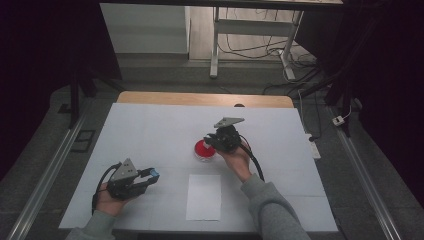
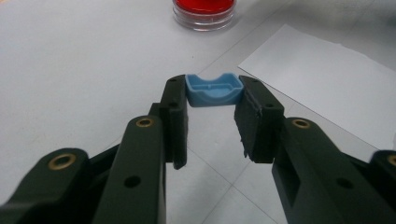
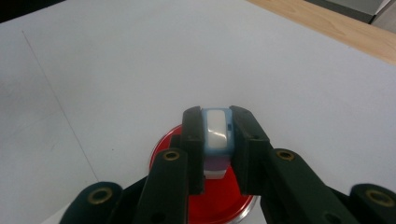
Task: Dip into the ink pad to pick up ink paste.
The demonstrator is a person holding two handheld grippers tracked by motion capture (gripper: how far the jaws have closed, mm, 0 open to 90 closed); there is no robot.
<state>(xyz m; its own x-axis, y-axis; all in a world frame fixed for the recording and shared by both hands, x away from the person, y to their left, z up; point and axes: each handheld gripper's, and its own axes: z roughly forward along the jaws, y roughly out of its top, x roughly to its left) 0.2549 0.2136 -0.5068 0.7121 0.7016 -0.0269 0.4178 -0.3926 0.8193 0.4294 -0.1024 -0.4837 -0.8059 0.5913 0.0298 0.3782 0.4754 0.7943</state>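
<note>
Holding stamp [image 3: 216,135] tight in your right gripper [image 3: 217,140], straight over red ink dish [image 1: 204,150] at table [image 1: 150,130] middle. Left gripper [image 2: 212,100] pinches blue cap [image 2: 214,89] at 7 o'clock. Press down flat, gently, then go to paper [image 1: 204,197] at 6 o'clock.

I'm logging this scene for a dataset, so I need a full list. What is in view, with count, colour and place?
Table: one, white top with a wooden far edge, centre of the high view.
Paper sheet: one, white, flat on the table's near side.
Round dish: one, clear with red inside, mid-table, below the right gripper.
Blue cap: one, light blue, clamped at the left gripper's tips.
Stamp block: one, white with a blue rim, clamped in the right gripper above the dish.
Metal desk frame: one, grey, beyond the table.
Left gripper: one, black fingers.
Right gripper: one, black.
</note>
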